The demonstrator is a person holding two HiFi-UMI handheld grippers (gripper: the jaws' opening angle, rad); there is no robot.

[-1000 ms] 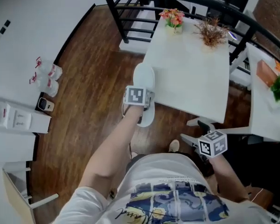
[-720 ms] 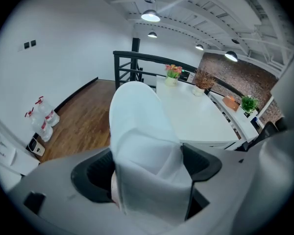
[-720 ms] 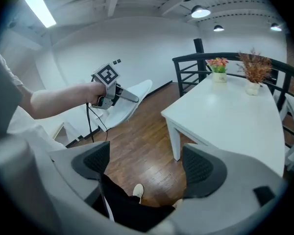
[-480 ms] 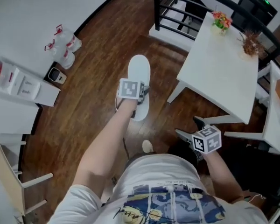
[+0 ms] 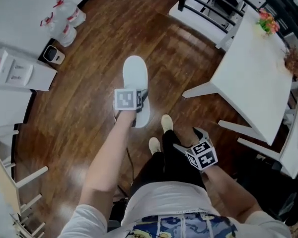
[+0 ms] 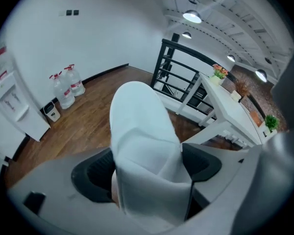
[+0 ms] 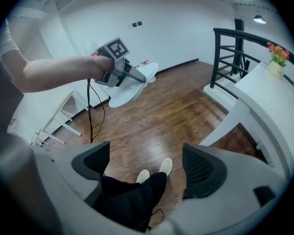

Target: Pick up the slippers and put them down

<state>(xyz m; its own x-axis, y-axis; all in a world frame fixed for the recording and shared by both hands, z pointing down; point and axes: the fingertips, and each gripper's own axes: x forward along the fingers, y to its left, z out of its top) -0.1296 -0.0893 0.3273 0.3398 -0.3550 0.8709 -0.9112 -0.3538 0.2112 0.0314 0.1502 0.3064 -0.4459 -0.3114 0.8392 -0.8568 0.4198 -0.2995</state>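
My left gripper [image 5: 138,103] is shut on a white slipper [image 5: 135,76] and holds it above the wooden floor, toe pointing away from me. In the left gripper view the slipper [image 6: 139,131] is pinched between the two dark pads [image 6: 90,173] and fills the middle of the picture. Whether it is one slipper or a stacked pair I cannot tell. My right gripper [image 5: 187,139] hangs open and empty over my legs, to the right of the slipper. The right gripper view shows only floor and my shoes between the jaws of the right gripper [image 7: 147,168], with the left gripper [image 7: 130,75] and slipper [image 7: 132,87] farther off.
A white table [image 5: 258,73] stands at the right, with a black railing [image 5: 213,4] behind it. Water bottles [image 5: 64,21], a small bin [image 5: 53,55] and a white cabinet [image 5: 15,71] line the left wall. My feet [image 5: 161,133] stand just below the slipper.
Both hands have swung away from the white table and sunk lower over the open floor. The slipper stays in the left gripper. The right gripper stays open.
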